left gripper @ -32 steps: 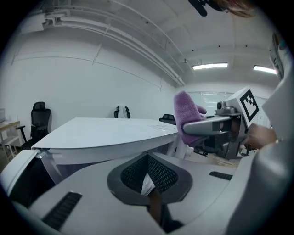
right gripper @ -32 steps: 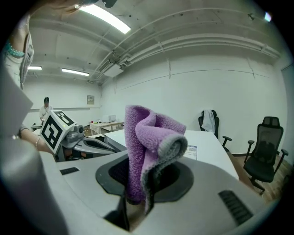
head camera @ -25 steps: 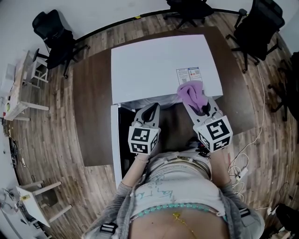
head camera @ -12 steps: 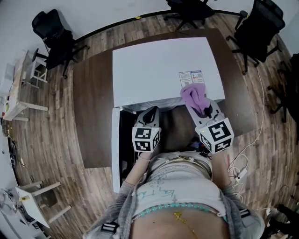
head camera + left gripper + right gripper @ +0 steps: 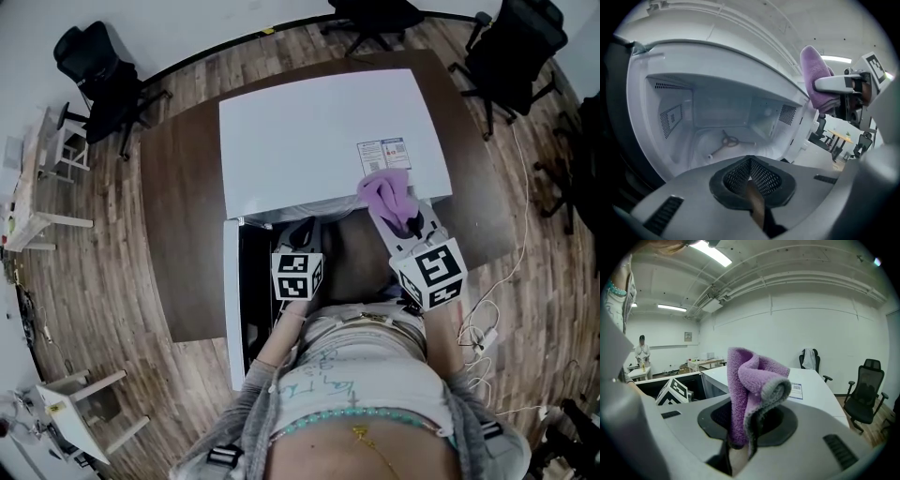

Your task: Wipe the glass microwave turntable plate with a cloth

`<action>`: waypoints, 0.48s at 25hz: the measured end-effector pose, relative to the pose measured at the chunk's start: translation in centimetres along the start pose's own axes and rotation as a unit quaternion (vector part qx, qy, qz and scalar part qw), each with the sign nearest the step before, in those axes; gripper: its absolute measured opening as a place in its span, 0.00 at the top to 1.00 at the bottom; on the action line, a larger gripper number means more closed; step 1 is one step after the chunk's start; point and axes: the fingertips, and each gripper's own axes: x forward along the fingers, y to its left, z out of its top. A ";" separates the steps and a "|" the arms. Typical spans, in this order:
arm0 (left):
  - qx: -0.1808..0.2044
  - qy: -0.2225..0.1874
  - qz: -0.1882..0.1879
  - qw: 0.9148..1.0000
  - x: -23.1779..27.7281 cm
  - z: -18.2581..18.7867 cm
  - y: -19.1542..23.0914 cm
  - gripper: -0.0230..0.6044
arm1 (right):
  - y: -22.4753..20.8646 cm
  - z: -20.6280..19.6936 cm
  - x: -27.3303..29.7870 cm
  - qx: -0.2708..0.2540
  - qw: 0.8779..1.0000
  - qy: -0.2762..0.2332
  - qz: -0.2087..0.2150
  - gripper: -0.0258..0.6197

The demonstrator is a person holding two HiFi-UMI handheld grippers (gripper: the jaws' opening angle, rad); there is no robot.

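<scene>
The white microwave [image 5: 319,131] stands on a brown table with its door swung open to the left. My left gripper [image 5: 302,231] is shut and empty, right in front of the open cavity [image 5: 722,117]. On the cavity floor a roller ring [image 5: 727,140] shows, seemingly through a clear round plate [image 5: 740,152]; I cannot tell for sure. My right gripper [image 5: 401,214] is shut on a folded purple cloth [image 5: 386,190] over the microwave's front right corner. The cloth [image 5: 749,380] stands up out of the right gripper [image 5: 740,439]. The left gripper [image 5: 751,180] also sees that cloth [image 5: 813,75] up at the right.
The open door [image 5: 232,300] juts toward me at the left of the cavity. A printed label [image 5: 382,153] sits on the microwave's top. Office chairs [image 5: 511,47] ring the brown table [image 5: 178,234]; cables [image 5: 483,323] lie on the floor at the right. A person [image 5: 642,350] stands far off.
My left gripper has sunk lower in front of the open cavity, still shut. The right gripper and the cloth have stayed in place.
</scene>
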 end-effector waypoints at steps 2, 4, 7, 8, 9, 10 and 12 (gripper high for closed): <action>-0.004 0.008 -0.002 1.000 0.4 -0.6 0.2 0.96 | -0.2 -0.2 -0.1 0.003 1.000 0.003 -0.005 0.79; -0.005 0.015 -0.003 1.000 0.8 -1.0 0.4 0.96 | -0.4 -0.5 -0.2 0.006 1.000 0.006 -0.011 0.79; -0.011 0.029 -0.006 1.000 1.2 -1.9 0.6 0.96 | -0.5 -0.9 -0.5 0.013 1.000 0.011 -0.022 0.79; -0.020 0.032 -0.006 0.999 1.3 -2.2 0.7 0.96 | -0.6 -1.1 -0.6 0.015 0.999 0.013 -0.025 0.79; -0.031 0.033 -0.006 0.999 1.4 -2.4 0.9 0.96 | -0.6 -1.3 -0.7 0.017 0.999 0.014 -0.028 0.79; -0.045 0.032 -0.006 0.998 1.4 -2.6 1.0 0.96 | -0.6 -1.5 -0.8 0.020 0.999 0.016 -0.031 0.79; -0.072 0.033 -0.005 0.997 1.6 -2.9 1.4 0.96 | -0.6 -1.9 -1.0 0.024 0.999 0.019 -0.036 0.79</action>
